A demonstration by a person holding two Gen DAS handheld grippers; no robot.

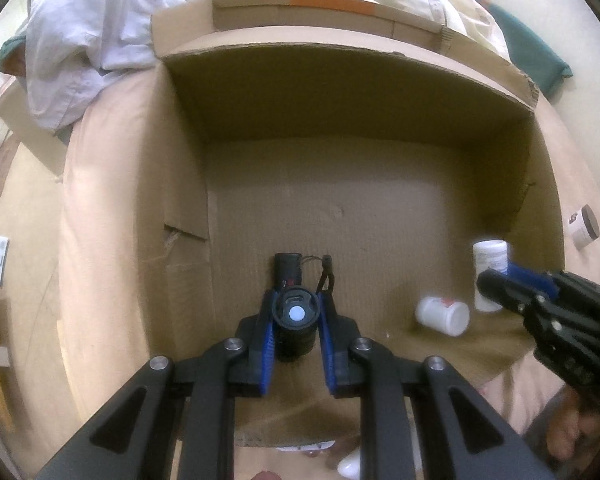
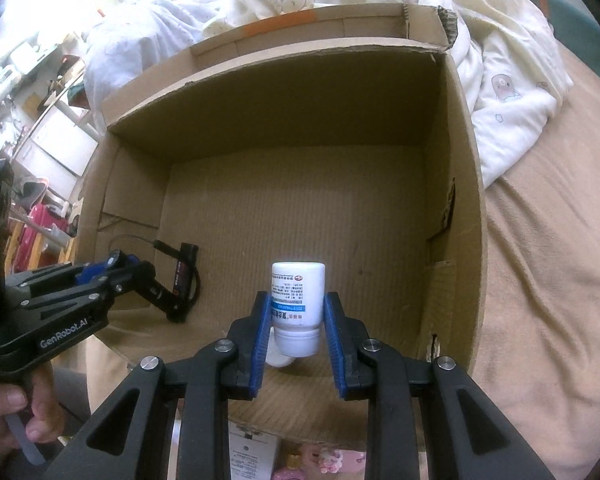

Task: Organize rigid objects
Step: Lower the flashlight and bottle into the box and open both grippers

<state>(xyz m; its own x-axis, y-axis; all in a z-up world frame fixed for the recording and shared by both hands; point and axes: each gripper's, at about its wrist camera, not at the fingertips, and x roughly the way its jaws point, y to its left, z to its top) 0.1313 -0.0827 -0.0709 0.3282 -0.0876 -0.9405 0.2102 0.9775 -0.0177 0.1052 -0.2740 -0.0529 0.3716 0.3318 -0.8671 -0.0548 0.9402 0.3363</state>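
Pinching a black cylindrical flashlight (image 1: 294, 326), the left gripper (image 1: 295, 314) hangs low over the brown cardboard box (image 1: 380, 216) floor; one white jar (image 1: 443, 315) lies inside (toppled), beside the right gripper (image 2: 297, 312) clamping a white plastic medicine bottle (image 2: 298, 300); both unreleased.

A peach-sheeted bed (image 2: 540, 240) with rumpled pale bedding (image 2: 500, 80) beyond the jaws; cluttered shelves (image 2: 28, 92) far left.

Peach-sheeted bed (image 2: 548, 264) under open cardboard box (image 2: 466, 184), rumpled quilt (image 2: 512, 92), perhaps a small jar (image 1: 585, 227).
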